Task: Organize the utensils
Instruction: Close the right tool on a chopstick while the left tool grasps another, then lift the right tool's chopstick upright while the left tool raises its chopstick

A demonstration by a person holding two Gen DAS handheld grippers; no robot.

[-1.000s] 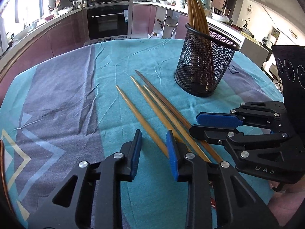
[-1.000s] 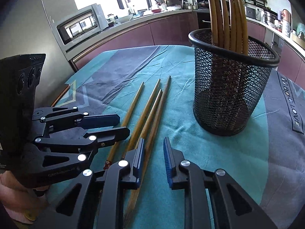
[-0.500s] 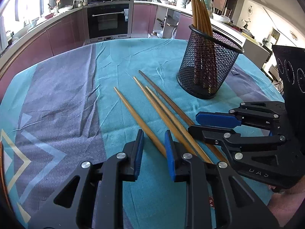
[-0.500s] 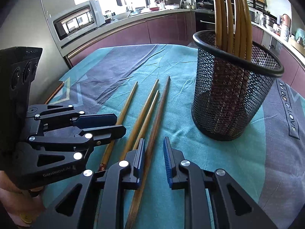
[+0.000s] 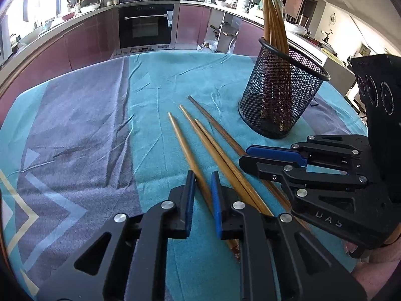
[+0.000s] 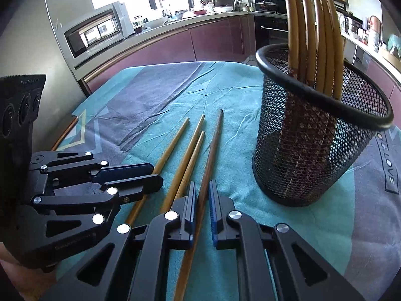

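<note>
Left gripper (image 5: 200,188) closing on the leftmost light chopstick (image 5: 180,138), shaft between its pads; right gripper (image 6: 200,198) shut on the dark chopstick (image 6: 213,148), rightmost of the four on the cloth. Both shafts run straight ahead along the fingers, tips pointing away. Mesh holder (image 6: 318,138) stands beyond, ahead-right of both claws, nearer the right one
</note>
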